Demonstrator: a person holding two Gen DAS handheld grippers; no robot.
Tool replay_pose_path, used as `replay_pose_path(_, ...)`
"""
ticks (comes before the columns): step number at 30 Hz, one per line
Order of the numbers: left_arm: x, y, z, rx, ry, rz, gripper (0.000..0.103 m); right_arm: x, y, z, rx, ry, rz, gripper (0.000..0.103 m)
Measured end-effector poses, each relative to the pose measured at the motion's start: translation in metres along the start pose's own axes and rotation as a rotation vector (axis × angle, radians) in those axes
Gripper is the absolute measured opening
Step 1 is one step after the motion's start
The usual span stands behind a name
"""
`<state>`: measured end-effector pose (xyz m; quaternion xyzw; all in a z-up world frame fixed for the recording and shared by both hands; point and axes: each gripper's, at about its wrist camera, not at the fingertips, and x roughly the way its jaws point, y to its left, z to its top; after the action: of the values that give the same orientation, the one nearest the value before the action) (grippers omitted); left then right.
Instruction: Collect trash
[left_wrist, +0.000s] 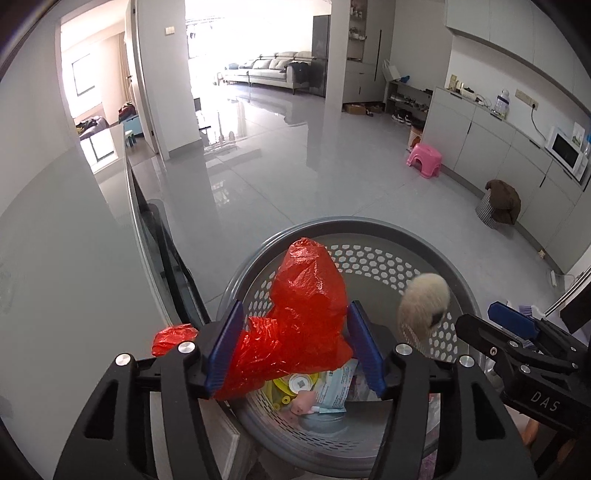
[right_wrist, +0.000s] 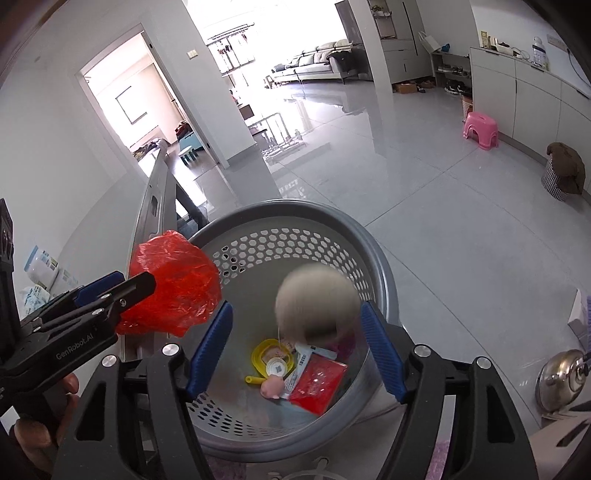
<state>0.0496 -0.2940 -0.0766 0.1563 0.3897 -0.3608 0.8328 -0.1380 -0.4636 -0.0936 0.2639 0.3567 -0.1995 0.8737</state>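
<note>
Right wrist: both tongs (right_wrist: 295, 347) spread open above bin rim (right_wrist: 373, 251) (red bag (left_wrist: 303, 317) loose); floor (right_wrist: 461, 229) beyond bare.

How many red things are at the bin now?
2. A red plastic bag between the open left hand-held gripper fingers above the bin, and a red packet on its bottom. More may be hidden.

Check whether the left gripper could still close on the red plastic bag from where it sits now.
Probably yes. The red plastic bag lies between the left gripper's open jaws, over the grey basket, with nothing else between the pads. It may already be slipping free, so the chance looks short.
</note>
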Motion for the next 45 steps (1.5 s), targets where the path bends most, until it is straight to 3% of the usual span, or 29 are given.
replay_pose_path(21,-0.017,-0.001,-0.005,-0.020,-0.017,0.010,0.068,-0.011,0.003,-0.003,-0.002,-0.017,0.009,0.069)
replay_pose_path(34,-0.032,0.002,-0.008,-0.022,-0.048,0.013,0.080,-0.021,0.004,-0.007,-0.003,-0.035,0.014,0.069)
replay_pose_path(45,-0.038,0.005,-0.011,-0.025,-0.063,0.015,0.082,-0.027,0.004,-0.006,0.003,-0.051,0.016,0.069)
